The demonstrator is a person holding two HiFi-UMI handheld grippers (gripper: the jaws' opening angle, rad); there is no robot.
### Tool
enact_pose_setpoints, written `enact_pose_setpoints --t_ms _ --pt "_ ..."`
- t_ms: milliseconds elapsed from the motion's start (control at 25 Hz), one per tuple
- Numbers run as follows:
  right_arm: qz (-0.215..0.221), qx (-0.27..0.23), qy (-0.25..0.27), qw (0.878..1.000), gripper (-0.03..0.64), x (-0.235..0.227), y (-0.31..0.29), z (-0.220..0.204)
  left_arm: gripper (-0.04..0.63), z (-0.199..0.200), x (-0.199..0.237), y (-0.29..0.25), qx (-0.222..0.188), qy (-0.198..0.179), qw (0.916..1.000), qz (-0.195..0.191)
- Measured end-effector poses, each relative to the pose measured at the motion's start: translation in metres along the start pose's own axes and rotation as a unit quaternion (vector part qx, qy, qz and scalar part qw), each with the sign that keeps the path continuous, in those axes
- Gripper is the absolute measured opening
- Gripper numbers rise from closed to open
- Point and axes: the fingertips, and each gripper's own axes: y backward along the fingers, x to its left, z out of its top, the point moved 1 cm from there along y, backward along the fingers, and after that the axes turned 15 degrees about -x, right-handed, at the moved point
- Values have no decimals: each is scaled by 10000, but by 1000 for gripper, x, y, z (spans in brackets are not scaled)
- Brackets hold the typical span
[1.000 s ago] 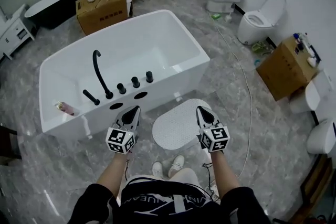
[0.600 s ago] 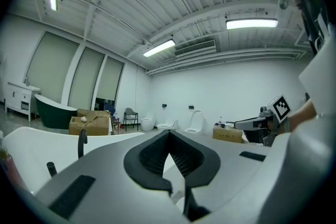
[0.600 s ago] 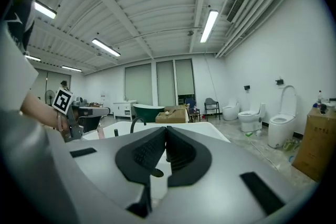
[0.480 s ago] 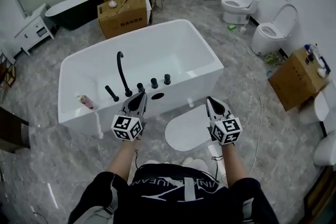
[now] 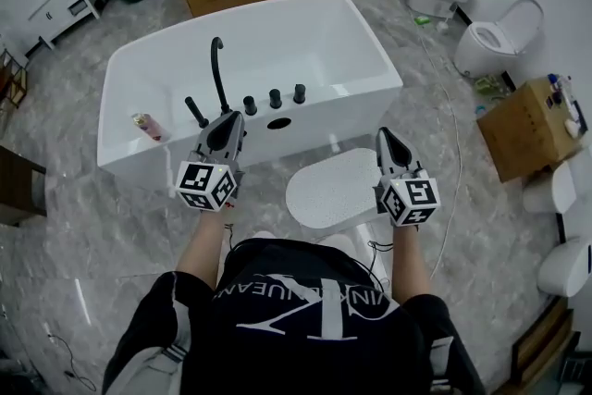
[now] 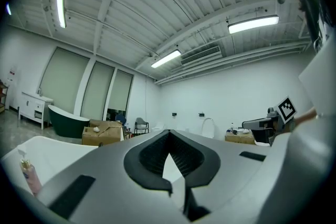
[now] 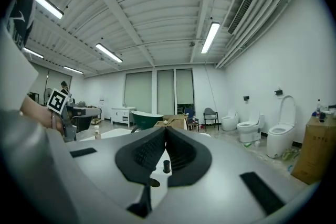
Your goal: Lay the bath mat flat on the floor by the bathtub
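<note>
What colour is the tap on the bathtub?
The tap is black; the head view shows it best.

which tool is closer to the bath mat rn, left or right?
Right. In the head view the right tool is at the bath mat's right edge. The left tool is off to the mat's left, by the bathtub's front wall.

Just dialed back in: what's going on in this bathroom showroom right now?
A person stands facing the white rectangular bathtub with a gripper in each hand. The left gripper and the right gripper are both held up off the floor, jaws together with nothing between them. The white oval textured bath mat lies flat on the grey marble floor beside the tub, between the two grippers in the head view. Neither gripper touches it, so the laying looks done.
</note>
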Motion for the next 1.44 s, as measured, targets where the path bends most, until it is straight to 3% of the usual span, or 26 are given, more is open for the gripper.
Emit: enact_pose_setpoints --t_ms 360,640,1440 --pt "-159 41 -137 9998 25 2 10 -13 12 -4 17 21 2 -2 9997 261" --pt "-141 60 -162 9998 25 9 6 -19 12 -9 16 23 91 -189 9996 162" --pt "-4 339 -134 9993 25 18 11 -38 12 -25 14 27 235 -238 9994 91"
